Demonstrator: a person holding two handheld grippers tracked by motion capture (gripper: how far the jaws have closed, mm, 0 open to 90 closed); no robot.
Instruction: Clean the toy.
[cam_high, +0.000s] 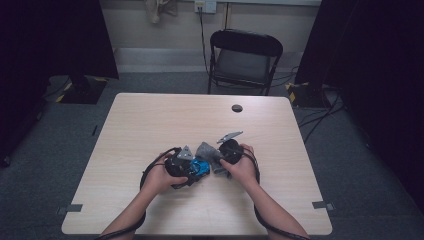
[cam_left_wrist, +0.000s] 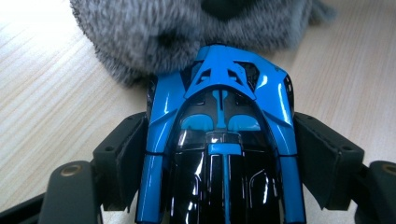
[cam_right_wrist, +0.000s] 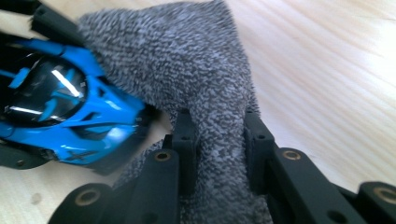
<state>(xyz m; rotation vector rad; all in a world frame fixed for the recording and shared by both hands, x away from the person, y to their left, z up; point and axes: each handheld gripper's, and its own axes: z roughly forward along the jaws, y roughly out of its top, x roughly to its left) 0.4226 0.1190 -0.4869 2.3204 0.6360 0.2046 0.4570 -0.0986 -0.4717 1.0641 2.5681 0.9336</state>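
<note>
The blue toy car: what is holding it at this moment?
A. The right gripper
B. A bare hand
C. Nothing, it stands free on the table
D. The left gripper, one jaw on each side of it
D: in the left gripper view the blue toy car sits between the left gripper jaws, while the right gripper pinches the grey cloth.

on the pale wooden desk (cam_high: 150, 125), the left claw (cam_high: 192, 167) grips a blue toy car (cam_high: 202, 168) at about 6 o'clock. at its 2 o'clock, touching the car, the right claw (cam_high: 217, 161) pinches a grey cloth (cam_high: 208, 152). a black folding chair (cam_high: 245, 60) stands at 12 o'clock.
</note>
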